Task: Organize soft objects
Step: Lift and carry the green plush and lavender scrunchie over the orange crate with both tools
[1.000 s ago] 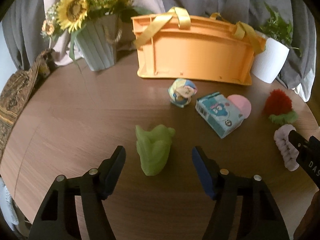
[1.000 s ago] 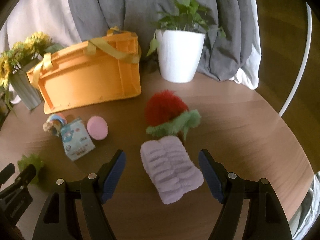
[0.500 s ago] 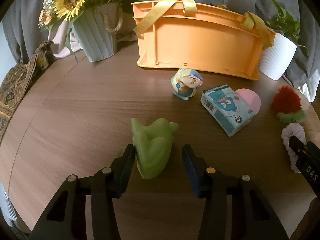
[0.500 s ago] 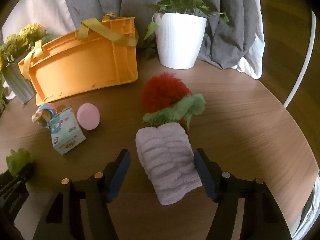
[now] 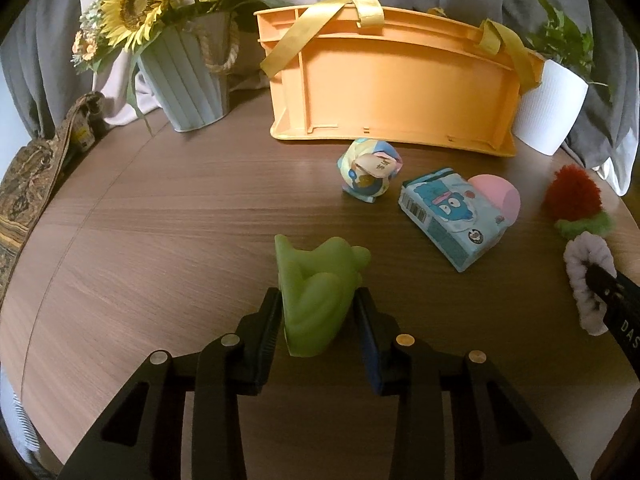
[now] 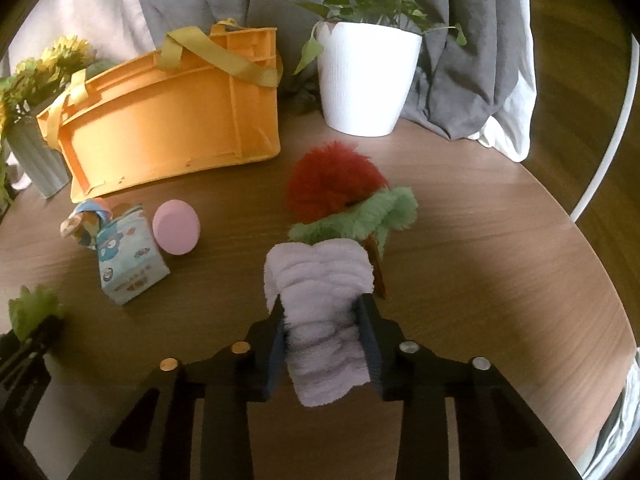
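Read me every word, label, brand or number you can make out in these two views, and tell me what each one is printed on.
"DAS": white letters on the black right tool, cut off at the edge of the left wrist view.
Light blue carton: a barcode and small print, too small to read.
Round patchwork toy: tag with marks, too blurred to read.
Same carton in the right wrist view: lettering low on its face, unreadable.
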Demonstrator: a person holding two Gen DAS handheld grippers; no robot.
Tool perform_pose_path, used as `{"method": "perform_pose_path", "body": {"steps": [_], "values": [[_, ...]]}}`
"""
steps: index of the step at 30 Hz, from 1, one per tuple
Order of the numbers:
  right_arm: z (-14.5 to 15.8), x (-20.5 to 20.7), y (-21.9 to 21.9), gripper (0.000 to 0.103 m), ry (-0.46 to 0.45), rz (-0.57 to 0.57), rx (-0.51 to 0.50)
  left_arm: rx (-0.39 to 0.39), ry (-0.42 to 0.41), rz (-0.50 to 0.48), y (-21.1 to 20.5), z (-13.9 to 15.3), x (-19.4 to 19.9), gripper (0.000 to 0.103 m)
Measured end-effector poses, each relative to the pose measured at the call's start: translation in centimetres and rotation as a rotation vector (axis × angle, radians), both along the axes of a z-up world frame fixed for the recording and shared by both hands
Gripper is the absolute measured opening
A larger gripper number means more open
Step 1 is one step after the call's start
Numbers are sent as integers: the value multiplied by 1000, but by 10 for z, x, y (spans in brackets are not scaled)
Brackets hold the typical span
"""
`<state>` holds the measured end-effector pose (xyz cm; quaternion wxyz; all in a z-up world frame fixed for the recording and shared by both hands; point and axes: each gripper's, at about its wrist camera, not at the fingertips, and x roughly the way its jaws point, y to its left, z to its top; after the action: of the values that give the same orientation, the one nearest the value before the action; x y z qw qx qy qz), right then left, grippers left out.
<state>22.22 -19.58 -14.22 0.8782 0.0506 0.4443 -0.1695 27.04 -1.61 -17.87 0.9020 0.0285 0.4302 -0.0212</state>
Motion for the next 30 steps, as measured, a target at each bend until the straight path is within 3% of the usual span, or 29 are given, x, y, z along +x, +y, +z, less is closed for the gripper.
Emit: {"method": "perform_pose_path", "body": {"steps": [5,30], "values": [[8,-2,2,27,-15,21,23,-13,-12,-8,-1,8,-3,36],[74,-12,18,27,-155,88,76,-101,-104,-55,5,83,-19,36]]}}
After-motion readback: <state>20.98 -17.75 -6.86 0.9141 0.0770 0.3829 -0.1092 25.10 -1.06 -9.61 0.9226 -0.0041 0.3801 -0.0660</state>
